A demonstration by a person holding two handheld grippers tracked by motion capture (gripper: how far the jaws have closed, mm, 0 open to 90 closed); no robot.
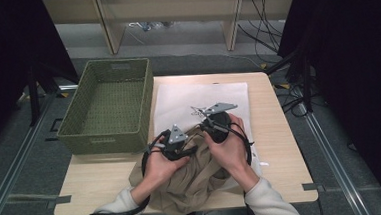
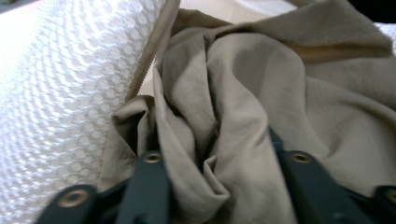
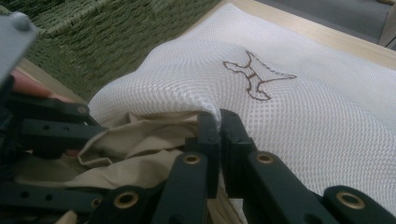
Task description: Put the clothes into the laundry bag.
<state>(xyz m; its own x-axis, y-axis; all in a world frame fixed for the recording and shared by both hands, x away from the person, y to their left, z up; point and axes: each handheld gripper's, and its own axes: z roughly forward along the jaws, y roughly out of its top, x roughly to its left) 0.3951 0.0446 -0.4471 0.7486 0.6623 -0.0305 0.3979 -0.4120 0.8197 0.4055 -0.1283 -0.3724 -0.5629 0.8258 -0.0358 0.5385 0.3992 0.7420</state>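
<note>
My right gripper [image 3: 218,122] pinches the mesh bag [image 3: 299,107] edge; my left gripper's [image 2: 219,163] jaws sit spread around the beige cloth [image 2: 243,93]

beige garment [image 1: 193,180] cut off below, bunched

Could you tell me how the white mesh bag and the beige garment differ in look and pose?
The white mesh bag is netted and lies mostly flat on the table; the beige garment is smooth cloth, crumpled in folds. The right gripper pinches the bag's edge; the left gripper straddles the garment's folds. Both are soft fabric.
</note>
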